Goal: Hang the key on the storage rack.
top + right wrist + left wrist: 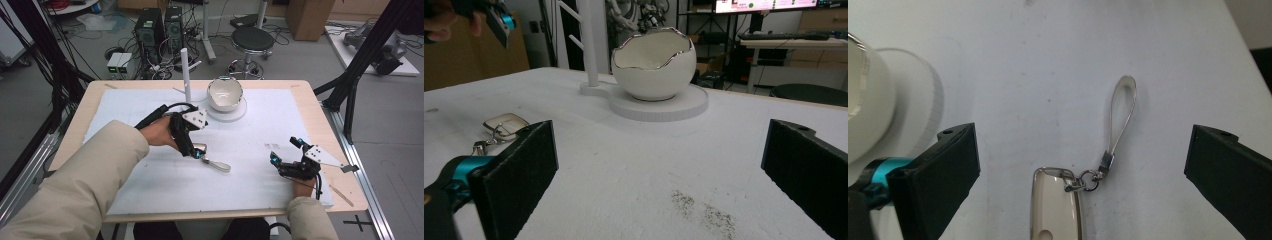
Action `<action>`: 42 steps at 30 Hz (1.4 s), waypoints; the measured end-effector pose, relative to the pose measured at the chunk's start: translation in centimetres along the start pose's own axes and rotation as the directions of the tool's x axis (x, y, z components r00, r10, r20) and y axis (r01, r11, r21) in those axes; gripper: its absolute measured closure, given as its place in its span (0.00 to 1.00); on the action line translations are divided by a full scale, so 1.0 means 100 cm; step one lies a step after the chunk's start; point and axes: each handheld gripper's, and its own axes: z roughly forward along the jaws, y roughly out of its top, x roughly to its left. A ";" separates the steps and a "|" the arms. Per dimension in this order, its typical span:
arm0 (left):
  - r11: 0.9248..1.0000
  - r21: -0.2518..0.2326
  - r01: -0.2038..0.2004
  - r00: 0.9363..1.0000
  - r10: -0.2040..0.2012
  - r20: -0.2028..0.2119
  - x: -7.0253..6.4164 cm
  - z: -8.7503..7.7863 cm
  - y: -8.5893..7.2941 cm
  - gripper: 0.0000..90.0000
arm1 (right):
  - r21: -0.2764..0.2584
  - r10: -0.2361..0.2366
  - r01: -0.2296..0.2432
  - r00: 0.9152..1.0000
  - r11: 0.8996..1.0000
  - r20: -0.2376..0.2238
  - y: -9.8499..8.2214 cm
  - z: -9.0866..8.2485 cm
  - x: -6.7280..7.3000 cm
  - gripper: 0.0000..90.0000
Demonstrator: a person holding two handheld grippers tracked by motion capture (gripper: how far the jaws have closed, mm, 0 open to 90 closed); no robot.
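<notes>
Two grippers work over a white mat (165, 185) on the table (320, 125). In the high view we see the left gripper (196, 151) held above the mat's middle, its tip just over a key fob (218, 164) that lies flat on the mat. The right gripper (285, 154) sits near the mat's right front, well apart from the fob, with its jaws spread wide and nothing between them.

From the left gripper view we get detail the high view lacks: the fob (1058, 205) is a pale translucent tab with a metal rim, joined by a small ring to a thin strap loop (1122, 115) stretched away from it on the mat. Both black jaws stand wide apart on either side of the fob and touch neither fob nor strap; this gripper holds nothing.

In the right gripper view we see the scene from low down. An eggshell-shaped bowl (655, 62) with a jagged silver rim rests on a round white base (664, 107); a white post (586, 42) with pegs rises beside it. The fob (504, 125) shows at left, partly behind the jaw. Dark specks (704, 210) mark the mat nearby. We also note a stool (252, 40) beyond the table in the high view.
</notes>
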 end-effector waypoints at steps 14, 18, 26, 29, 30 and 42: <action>0.986 0.153 -0.062 0.995 0.050 0.082 -0.007 0.048 0.005 0.03 | 0.000 0.002 -0.002 1.000 1.000 0.000 0.000 0.000 0.000 0.01; 0.978 0.193 -0.077 0.993 0.058 0.103 -0.009 0.056 0.003 0.06 | 0.000 0.001 -0.001 1.000 1.000 -0.001 0.000 0.000 0.000 0.01; 0.964 0.244 -0.108 0.988 0.077 0.133 -0.012 0.064 0.004 0.16 | 0.001 0.003 -0.003 1.000 1.000 -0.001 0.000 0.000 0.000 0.01; 0.957 0.269 -0.107 0.988 0.071 0.140 -0.013 0.068 0.004 0.19 | 0.001 0.002 -0.002 1.000 1.000 -0.001 0.000 0.000 0.000 0.01; 0.957 0.272 -0.102 0.988 0.064 0.143 -0.013 0.069 0.004 0.20 | 0.001 0.001 -0.001 1.000 1.000 -0.001 0.000 0.000 0.000 0.01; 0.938 0.342 -0.060 0.990 0.012 0.139 -0.014 0.075 0.004 0.38 | 0.000 0.002 -0.002 1.000 1.000 -0.001 0.000 0.000 0.000 0.01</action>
